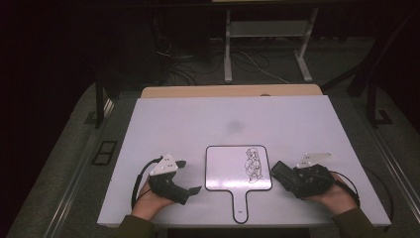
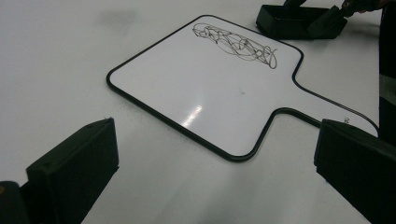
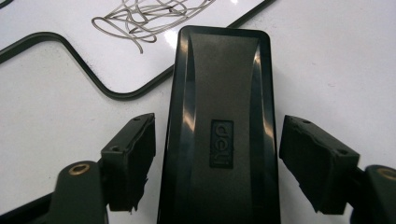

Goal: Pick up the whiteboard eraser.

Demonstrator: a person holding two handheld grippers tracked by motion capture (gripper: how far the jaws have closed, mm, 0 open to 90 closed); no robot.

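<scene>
On the left of the white worktop (image 1: 173,119), the left gripper (image 1: 190,176) rests in the person's left hand (image 1: 148,198) with its jaws spread wide and nothing between them; it points toward the board beside it. In the left gripper view the two black jaws stand far apart at the bottom corners, with bare worktop between.

In the middle lies the small white paddle-shaped whiteboard with a thin black rim and a short handle (image 1: 233,171), flat on the worktop, handle toward the person. A tangled black scribble (image 1: 253,164) sits near its right edge.

Just right of the whiteboard lies the black rectangular plastic eraser with a raised logo on its back (image 3: 219,130), flat on the worktop, its far end close to the whiteboard's rim. The right gripper (image 3: 217,163), held in the person's right hand (image 1: 337,196), straddles the eraser: its jaws are partly drawn in, one on each long side. A narrow gap shows on each side, so the pads do not yet press on it.
</scene>
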